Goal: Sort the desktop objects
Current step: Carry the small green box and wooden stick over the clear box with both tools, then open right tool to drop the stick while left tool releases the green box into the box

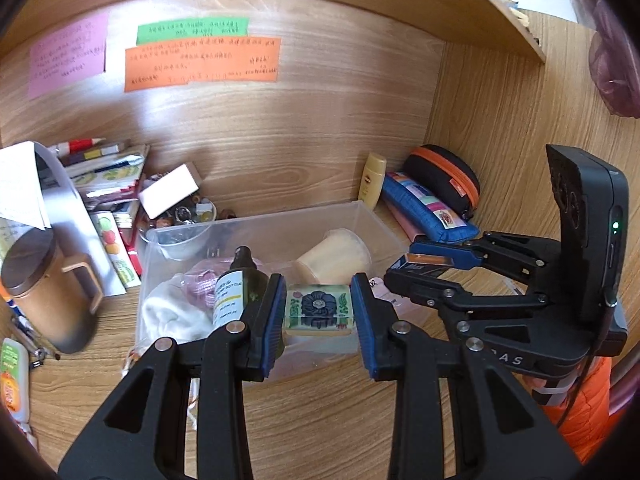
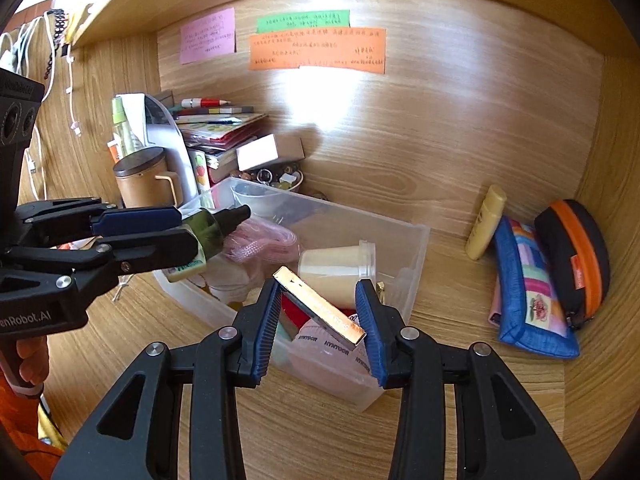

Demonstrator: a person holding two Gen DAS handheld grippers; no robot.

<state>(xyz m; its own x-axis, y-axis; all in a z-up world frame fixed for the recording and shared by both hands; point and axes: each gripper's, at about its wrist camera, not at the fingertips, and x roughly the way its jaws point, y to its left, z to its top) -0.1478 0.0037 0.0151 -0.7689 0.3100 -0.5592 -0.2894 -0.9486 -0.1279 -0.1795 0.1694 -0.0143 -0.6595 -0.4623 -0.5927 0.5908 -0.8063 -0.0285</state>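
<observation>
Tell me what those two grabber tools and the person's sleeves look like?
Both grabbers have black plastic frames with silver rivets and ribbed blue pads on the fingers. The right gripper carries a black upright box with a green light, a thin black cable and white lettering. The left gripper has white lettering too. The sleeve is bright orange.

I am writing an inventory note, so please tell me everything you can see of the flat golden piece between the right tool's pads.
The flat golden piece is a thin, rectangular slab with a shiny, metallic-looking gold face and a darker grey edge. It lies slanted, its far end higher on the left and its near end lower on the right. The right tool grips it between its blue pads, above the clear plastic bin. Nothing else touches it.
</observation>
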